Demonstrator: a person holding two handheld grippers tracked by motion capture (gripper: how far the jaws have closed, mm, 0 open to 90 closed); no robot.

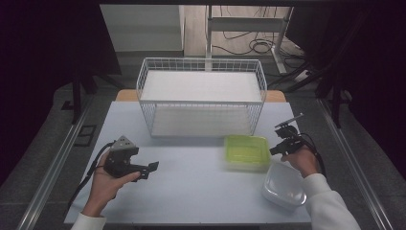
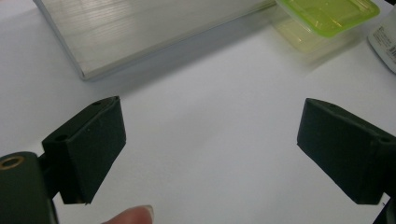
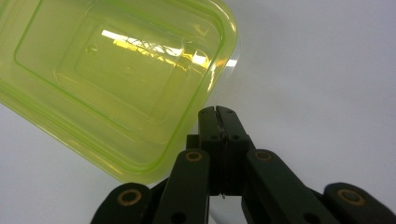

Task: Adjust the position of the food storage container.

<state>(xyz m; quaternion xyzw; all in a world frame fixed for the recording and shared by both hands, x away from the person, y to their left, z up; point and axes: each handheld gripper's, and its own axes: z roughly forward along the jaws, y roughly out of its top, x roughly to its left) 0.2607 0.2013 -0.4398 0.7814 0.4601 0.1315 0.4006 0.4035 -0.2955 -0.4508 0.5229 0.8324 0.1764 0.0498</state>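
Green translucent container sits near the desk's right edge, before the wire basket. Our right gripper, pressed together, empty, must spread before gripping its rim; left gripper spread.

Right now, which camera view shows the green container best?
The high view: the whole green container sits on the table between the wire basket and the white container. The right gripper view shows it close but cropped; the left gripper view catches one blurred end.
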